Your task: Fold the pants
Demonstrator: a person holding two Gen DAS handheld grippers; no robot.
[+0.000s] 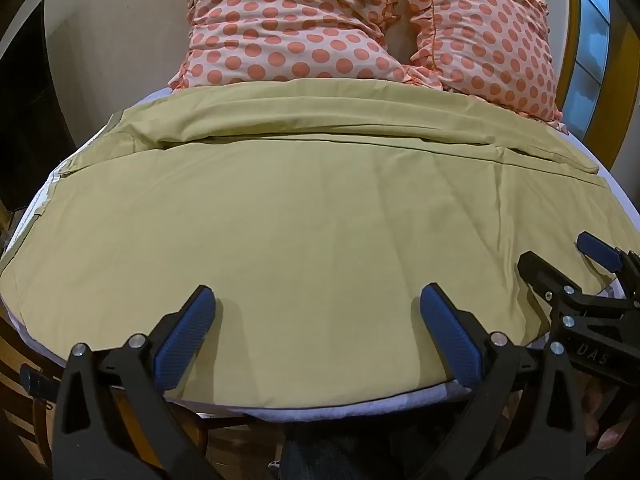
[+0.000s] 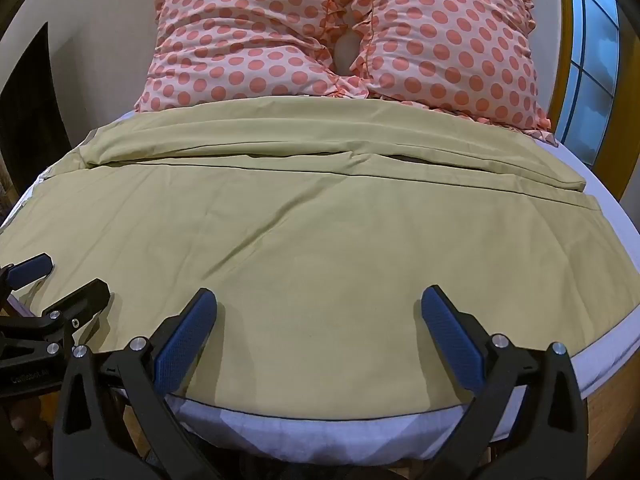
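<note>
Left gripper (image 1: pixel 318 312), right gripper (image 2: pixel 319 312) both spread, empty, lower frame; pants (image 2: pixel 320 248) soft, light; pinch near hem.

- Pants (image 1: pixel 304 216) (image 2: pixel 312 232): one pair, olive-yellow, spread flat across the bed.
- Pillows: two, each pale with orange dots and a ruffled edge, set side by side at the far end; left pillow (image 2: pixel 240 52), right pillow (image 2: pixel 452 48).
- Bed (image 2: pixel 600 360): one, covered by one white sheet (image 2: pixel 304 432).
- Hand-held grippers: two; left hand-held gripper (image 1: pixel 318 332) (image 2: pixel 60 284), right hand-held gripper (image 2: pixel 319 334) (image 1: pixel 560 256).
- Fingers per hand-held gripper: two, each faced with one blue pad (image 1: pixel 186 336), so four pads in all.
- Windows: one, at the right edge (image 2: pixel 592 68).
</note>
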